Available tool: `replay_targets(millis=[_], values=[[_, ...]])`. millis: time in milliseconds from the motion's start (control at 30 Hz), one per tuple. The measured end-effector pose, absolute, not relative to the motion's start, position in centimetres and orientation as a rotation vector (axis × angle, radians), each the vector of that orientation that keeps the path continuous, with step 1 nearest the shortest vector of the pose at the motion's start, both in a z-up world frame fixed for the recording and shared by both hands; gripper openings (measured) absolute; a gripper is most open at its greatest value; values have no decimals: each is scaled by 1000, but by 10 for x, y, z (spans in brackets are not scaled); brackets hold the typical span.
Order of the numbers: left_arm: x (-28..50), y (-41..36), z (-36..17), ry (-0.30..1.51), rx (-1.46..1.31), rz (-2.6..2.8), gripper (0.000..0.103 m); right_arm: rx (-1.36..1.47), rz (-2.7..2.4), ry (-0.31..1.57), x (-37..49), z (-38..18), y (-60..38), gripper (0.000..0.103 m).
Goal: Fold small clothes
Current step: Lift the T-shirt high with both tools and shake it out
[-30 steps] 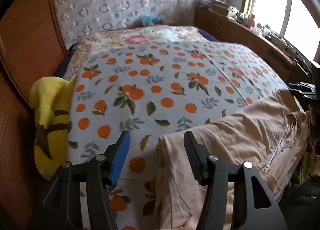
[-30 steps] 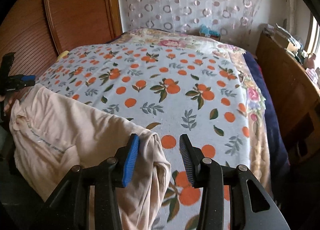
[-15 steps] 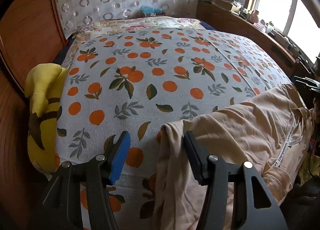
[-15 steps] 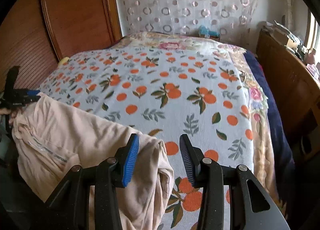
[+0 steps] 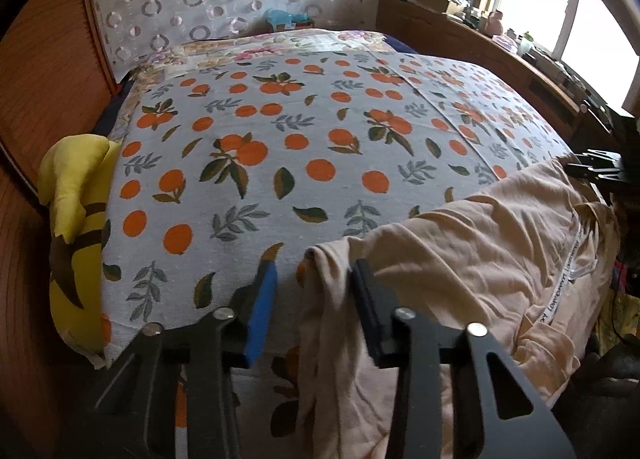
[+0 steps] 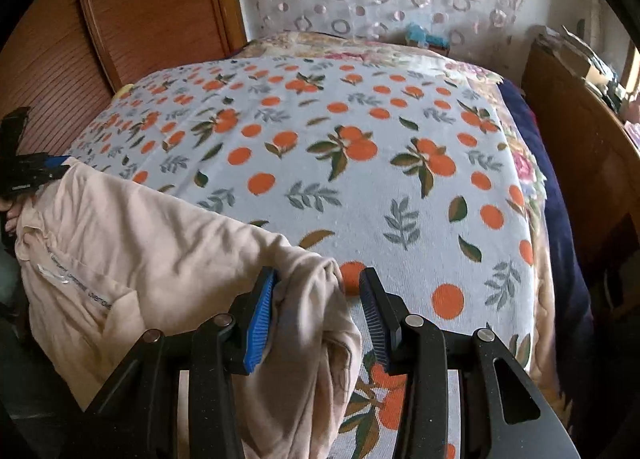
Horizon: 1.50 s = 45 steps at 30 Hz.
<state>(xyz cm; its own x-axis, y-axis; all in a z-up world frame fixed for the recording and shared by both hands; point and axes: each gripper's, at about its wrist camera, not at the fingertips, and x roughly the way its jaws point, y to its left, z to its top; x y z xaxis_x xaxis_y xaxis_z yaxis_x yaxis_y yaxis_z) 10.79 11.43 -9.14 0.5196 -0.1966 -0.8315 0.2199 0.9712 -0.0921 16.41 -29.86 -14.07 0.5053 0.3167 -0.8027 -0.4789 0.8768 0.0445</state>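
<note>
Peach cloth — the garment [image 5: 460,259] — now reaches further onto the bed [image 5: 280,147] than a second ago, so it is being spread for folding. Both the left gripper [image 5: 316,295] and right gripper [image 6: 316,307] stand wide, one bunched corner draped between each pair of fingers — unclamped

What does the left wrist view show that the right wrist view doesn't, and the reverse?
Only the left wrist view shows the yellow plush toy at the bed's edge and the bright window.

Only the right wrist view shows the navy blanket hanging down the bed's side.

Both show the peach garment draped over the near edge of the orange-print bedspread, and each open gripper, left and right, with a garment corner between its fingers.
</note>
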Motion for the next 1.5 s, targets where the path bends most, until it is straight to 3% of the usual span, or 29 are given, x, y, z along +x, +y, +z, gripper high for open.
replay_targets(millis=[133,167,200,300,700,1033,1267,1500], values=[[105,103,-90,991,59,-274,9,-214,516,921,161,-143,-291,42],[103,99,-89,991,69,-271,8,-234,540,914,156,-143,-288,35],[101,96,-87,987,79,-267,7,-239,561,913,154,-143,-286,20],[83,91,-65,904,75,-291,6,-188,566,820,135,-127,-290,12],[16,96,142,440,40,-345,6,-68,589,311,23,69,-322,10],[-18,130,288,98,58,-203,6,-227,533,-25,-29,229,-318,10],[-33,152,331,-14,67,-142,6,-296,475,-99,-41,280,-313,10],[-45,152,321,-32,88,-126,6,-313,457,-84,-46,261,-293,10]])
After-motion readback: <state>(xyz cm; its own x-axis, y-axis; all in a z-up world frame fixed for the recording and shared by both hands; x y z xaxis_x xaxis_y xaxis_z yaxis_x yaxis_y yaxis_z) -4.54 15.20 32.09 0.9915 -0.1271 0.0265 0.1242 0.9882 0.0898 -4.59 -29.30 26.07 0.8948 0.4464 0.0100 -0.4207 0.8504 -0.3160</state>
